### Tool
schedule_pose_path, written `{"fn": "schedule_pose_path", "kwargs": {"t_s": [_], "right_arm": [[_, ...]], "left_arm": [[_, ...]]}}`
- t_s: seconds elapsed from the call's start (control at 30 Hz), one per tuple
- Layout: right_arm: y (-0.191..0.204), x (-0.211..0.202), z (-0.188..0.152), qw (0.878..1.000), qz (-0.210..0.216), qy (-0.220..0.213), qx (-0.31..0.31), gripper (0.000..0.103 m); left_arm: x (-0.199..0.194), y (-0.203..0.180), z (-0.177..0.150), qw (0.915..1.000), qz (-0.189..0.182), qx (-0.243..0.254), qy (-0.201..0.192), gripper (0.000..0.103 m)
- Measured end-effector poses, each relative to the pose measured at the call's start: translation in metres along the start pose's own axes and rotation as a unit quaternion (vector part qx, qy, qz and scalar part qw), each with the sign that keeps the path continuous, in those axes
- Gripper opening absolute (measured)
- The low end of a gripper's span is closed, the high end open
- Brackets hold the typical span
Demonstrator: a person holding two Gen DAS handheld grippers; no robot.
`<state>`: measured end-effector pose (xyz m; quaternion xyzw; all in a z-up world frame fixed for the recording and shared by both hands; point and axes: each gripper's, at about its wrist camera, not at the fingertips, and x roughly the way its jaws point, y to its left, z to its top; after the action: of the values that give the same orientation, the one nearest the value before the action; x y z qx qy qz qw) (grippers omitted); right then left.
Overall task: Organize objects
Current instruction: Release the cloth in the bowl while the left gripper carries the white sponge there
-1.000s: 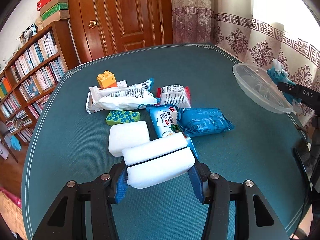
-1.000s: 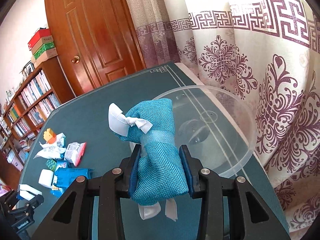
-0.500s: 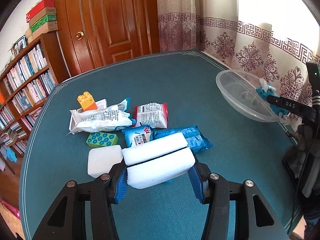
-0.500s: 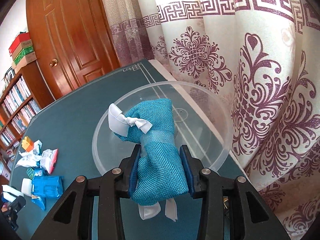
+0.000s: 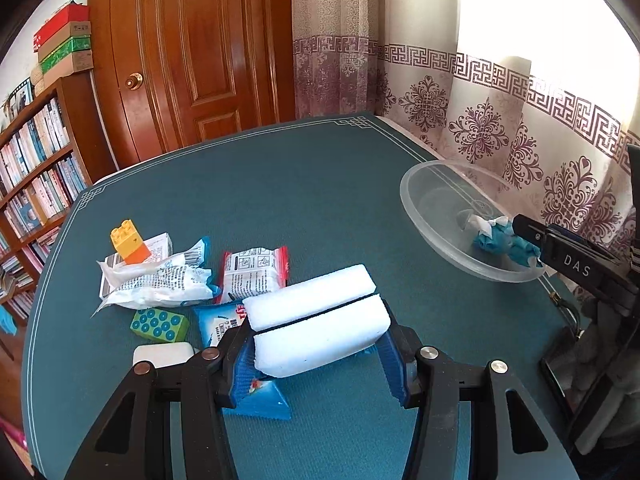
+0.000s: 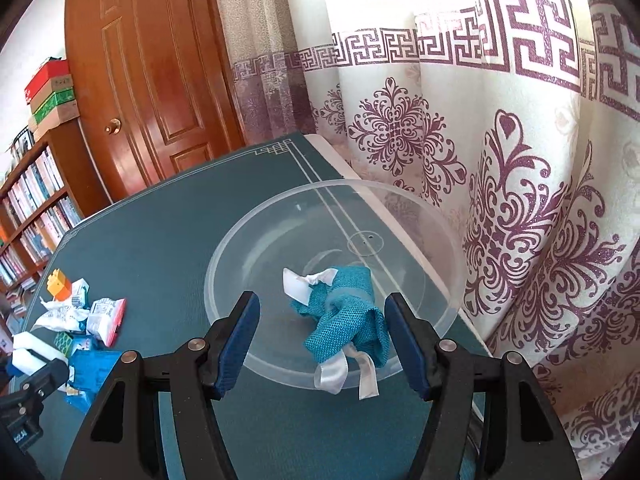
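Note:
My left gripper [image 5: 316,338] is shut on a white sponge [image 5: 312,312], a pale block with a dark seam, held above the green table [image 5: 280,200]. My right gripper [image 6: 322,304] hangs over the near rim of a clear plastic bowl [image 6: 224,256]. Its jaws are opening. A teal cloth pouch [image 6: 344,312] with white ribbon lies between them inside the bowl, and the pads no longer press on it. In the left wrist view the bowl [image 5: 424,216] stands at the right with the pouch [image 5: 494,240] in it.
A heap lies left of centre: snack packets [image 5: 256,272], a yellow-orange brick [image 5: 130,242], a green dotted block [image 5: 160,324], a blue packet [image 5: 260,396] and a second white sponge [image 5: 162,354]. A curtain [image 6: 500,160] hangs close behind the bowl. Door and bookshelf stand beyond the table.
The right jaws have spread and the teal pouch has dropped from them into the bowl. The left gripper has carried the white sponge to the right, towards the bowl.

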<state>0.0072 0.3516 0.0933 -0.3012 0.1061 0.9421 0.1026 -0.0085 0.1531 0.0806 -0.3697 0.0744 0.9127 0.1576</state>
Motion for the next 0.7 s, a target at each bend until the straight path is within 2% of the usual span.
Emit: {"fn": "schedule_pose_path", "kwargs": {"t_s": [0.43,0.7], "right_arm": [[-0.027,-0.007,0.014,0.999,-0.023,-0.013,0.031,0.066],[-0.039,-0.001,0.016,0.998,-0.034,-0.006,0.043,0.066]], "left_arm": [[0.041,-0.055,0.044,0.9973,-0.061,0.041,-0.002,0.056],[0.066,-0.077,0.062,0.9944,-0.092,0.053,0.004,0.056]]}}
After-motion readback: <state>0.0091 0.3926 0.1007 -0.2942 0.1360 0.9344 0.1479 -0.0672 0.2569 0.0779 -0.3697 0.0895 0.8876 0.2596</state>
